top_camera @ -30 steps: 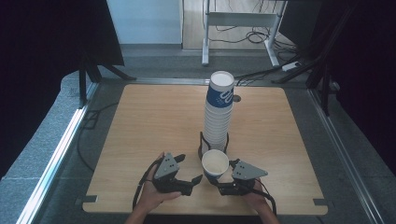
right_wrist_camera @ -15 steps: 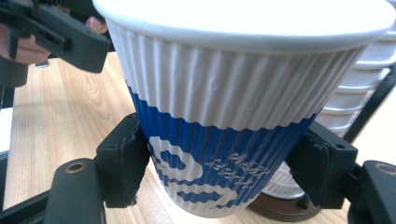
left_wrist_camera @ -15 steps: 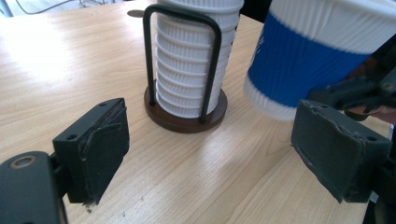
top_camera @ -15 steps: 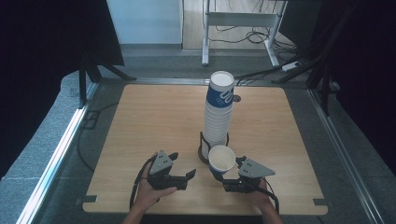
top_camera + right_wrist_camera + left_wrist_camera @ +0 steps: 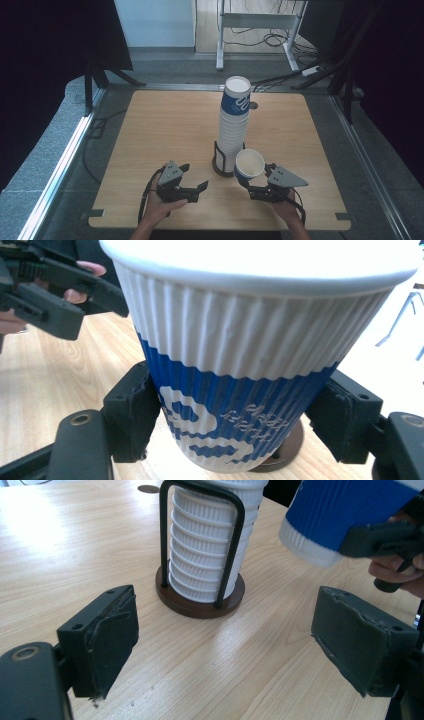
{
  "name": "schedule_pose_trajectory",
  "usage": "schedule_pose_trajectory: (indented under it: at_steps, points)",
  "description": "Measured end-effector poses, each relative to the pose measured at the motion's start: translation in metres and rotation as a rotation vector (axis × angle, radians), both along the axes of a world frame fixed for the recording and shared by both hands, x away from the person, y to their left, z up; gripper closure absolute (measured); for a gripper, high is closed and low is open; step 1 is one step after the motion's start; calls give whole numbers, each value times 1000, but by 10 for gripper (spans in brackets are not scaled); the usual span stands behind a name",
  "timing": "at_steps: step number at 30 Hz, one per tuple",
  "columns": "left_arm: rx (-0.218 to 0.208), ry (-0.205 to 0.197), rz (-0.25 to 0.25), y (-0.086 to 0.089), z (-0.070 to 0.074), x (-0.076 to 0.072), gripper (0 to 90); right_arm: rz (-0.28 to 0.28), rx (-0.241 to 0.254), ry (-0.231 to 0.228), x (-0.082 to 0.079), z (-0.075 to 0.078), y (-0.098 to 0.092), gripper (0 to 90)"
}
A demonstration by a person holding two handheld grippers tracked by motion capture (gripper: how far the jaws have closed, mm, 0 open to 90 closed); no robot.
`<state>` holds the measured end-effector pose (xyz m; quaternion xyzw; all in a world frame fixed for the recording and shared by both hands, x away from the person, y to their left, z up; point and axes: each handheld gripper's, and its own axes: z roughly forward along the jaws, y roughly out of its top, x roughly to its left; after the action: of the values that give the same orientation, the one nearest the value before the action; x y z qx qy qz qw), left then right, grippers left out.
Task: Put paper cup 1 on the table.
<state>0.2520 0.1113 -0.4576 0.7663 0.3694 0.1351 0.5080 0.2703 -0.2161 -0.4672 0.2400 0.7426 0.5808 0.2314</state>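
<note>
Right tongs [image 5: 248, 185] clamp a single blue-and-white paper cup [image 5: 249, 165], both pads pressed on its ribbed wall, cup upright and lifted off the tabletop [image 5: 165, 125]. Since a second ago the cup has shifted toward the right edge and a little up; it now sits just right of the cup stack [image 5: 234, 120] in its wire holder [image 5: 220, 162], near the front edge. Left tongs [image 5: 196, 186] hold nothing, pads half apart; their jaws have just been closing, and the hand has drawn slightly away from the cup, leaving bare wood between.
</note>
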Motion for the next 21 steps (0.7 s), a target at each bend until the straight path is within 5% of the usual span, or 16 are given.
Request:
schedule_pose_trajectory:
  at_steps: [11,21]
  points:
    - [28,8,2,-3,-3,0,125,-75,35,-17,4,3,-16,269]
    - [7,2,41,0,-3,1,144,-151,33,-1,13,-1,-33,269]
